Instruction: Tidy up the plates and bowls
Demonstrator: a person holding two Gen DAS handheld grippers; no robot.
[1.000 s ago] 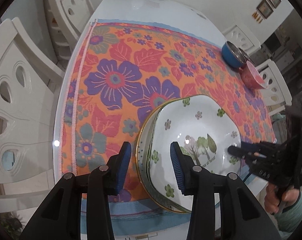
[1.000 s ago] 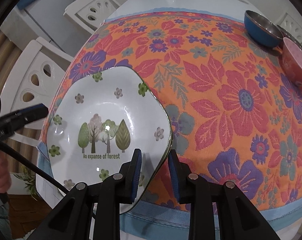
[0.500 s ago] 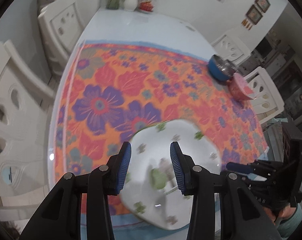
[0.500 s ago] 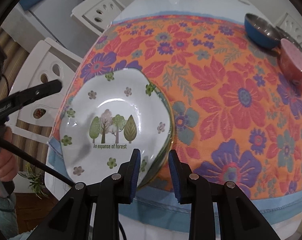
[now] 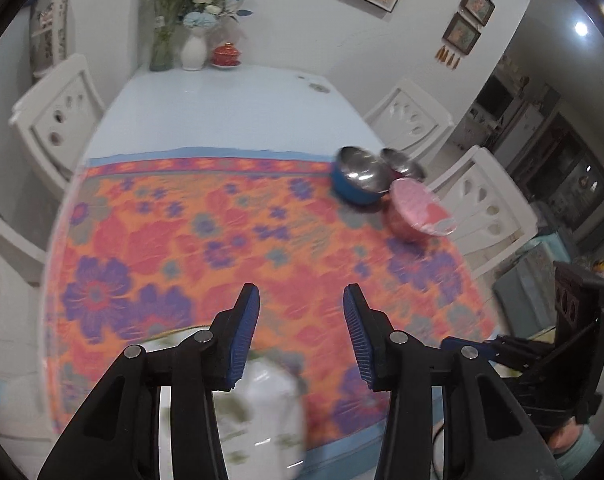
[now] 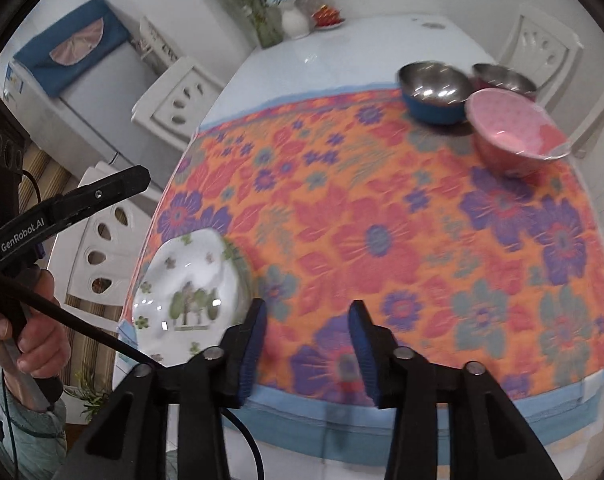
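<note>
Plate stack (image 6: 190, 292): glazed white ceramic with forest print, on the near left corner of the floral cloth (image 6: 381, 216). Judged heavy, rigid, slick and chip-prone; best taken at the raised rim, one edge per claw. Set down and untouched; below and left of the right gripper (image 6: 306, 328), partly hidden under the left gripper (image 5: 300, 320) in its own view.

Pink bowl (image 6: 513, 136): far right of cloth, tilted, leaning near the blue bowl. Judged light, hard, smooth; grip over the rim wall. Well apart from both claws, ahead and right.

Blue bowl (image 6: 435, 92): steel-lined, upright, at the cloth's far edge. Judged light, stiff, slippery inside. Well apart, ahead.

Small steel bowl (image 6: 501, 78): behind the other two, partly hidden. Judged light, stiff.

Right gripper: jaws just been opening, partly spread, nothing between, clear of the plates.

Left gripper: jaws just been opening slightly, partly spread, empty, above the cloth.
</note>
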